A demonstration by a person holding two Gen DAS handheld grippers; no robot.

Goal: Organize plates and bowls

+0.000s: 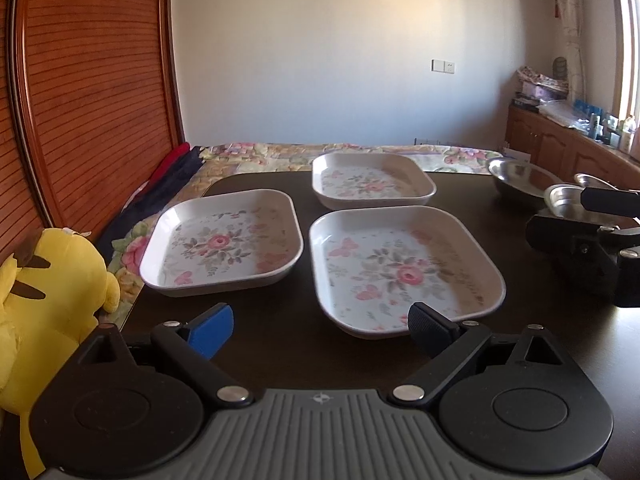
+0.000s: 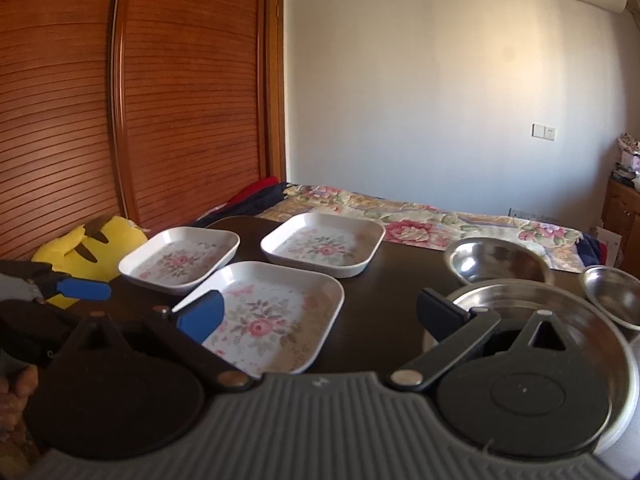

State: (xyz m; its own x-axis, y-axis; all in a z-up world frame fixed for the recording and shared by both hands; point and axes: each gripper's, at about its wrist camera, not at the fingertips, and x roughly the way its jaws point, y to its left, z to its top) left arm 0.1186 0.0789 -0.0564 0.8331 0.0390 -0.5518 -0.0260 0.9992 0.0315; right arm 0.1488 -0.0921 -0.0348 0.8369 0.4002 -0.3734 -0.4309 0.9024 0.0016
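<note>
Left gripper wide open, empty, near plate at 1 o'clock. Right gripper open, empty, bowls at 2 o'clock. Step: approach, nothing stacked. Next, likely: straddle plate rim, close.

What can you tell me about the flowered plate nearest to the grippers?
The nearest plate is a white, square dish with rounded corners and a raised rim, looking like melamine or plastic. Its inside bears a pink rose, grey-green leaves and pink butterflies. It lies flat and empty on the dark table, apart from the other two plates. The open left gripper has one fingertip in front of its near edge; contact cannot be told.
</note>
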